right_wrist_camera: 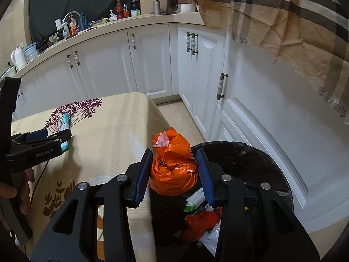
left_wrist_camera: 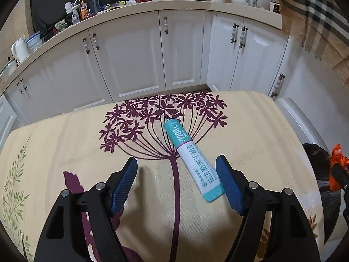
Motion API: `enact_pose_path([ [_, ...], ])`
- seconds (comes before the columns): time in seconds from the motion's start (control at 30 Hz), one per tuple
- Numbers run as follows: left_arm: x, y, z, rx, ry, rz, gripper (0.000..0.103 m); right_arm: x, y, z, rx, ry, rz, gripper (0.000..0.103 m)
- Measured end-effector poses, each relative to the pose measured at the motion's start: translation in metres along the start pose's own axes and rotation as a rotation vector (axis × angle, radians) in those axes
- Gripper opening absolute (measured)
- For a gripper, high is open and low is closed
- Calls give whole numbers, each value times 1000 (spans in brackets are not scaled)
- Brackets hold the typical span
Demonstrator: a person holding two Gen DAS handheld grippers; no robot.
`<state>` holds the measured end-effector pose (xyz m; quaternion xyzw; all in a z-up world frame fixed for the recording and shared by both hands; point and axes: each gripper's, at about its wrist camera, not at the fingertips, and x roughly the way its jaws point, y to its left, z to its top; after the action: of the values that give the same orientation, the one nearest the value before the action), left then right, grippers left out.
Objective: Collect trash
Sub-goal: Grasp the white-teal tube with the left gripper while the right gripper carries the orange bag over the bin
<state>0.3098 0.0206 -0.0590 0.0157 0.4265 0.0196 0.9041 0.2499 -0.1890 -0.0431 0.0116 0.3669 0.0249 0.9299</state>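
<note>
Presently we take the table (left_wrist_camera: 65, 135), covered in a cream cloth printed with a purple flower, as our reference for all positions. On its top, over the stem and lower blooms of the printed flower, lies a white and teal tube (left_wrist_camera: 192, 159), flat on its side and set at a slant, its teal cap end toward the far edge of the table. Our left gripper (left_wrist_camera: 176, 163) hangs over the near part of the table with its jaws standing wide apart; the tube's near end lies just inside the right-hand blue pad, and we cannot tell whether that pad touches it. Nothing is clamped in this tool. From the right wrist view the same gripper (right_wrist_camera: 47, 134) shows at the table's left side, with the tube (right_wrist_camera: 64, 121) partly hidden behind it and a hand (right_wrist_camera: 20, 187) on its handle. Just off the table's right edge stands a black trash bin (right_wrist_camera: 257, 159), lined and already holding crumpled wrappers and red plastic. Our right gripper (right_wrist_camera: 174, 159) is closed on a knotted orange plastic bag (right_wrist_camera: 172, 170), both blue pads pressing its sides, and holds it above the bin's near rim, beside the table's corner. Beyond the table's far edge run white kitchen cabinets (left_wrist_camera: 135, 54), and a checked cloth (right_wrist_camera: 283, 17) hangs above and to the right of the bin.
</note>
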Motion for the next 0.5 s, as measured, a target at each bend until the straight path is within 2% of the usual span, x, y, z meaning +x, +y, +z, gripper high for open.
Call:
enact_pose_path([
  [0.23,1,-4,-1,18,2,3,72,4,-4,-4,3,9,-7,40],
  [0.5,0,-7,-2,30,2,-24,46,5,-4,-5,2,9,-13,40],
])
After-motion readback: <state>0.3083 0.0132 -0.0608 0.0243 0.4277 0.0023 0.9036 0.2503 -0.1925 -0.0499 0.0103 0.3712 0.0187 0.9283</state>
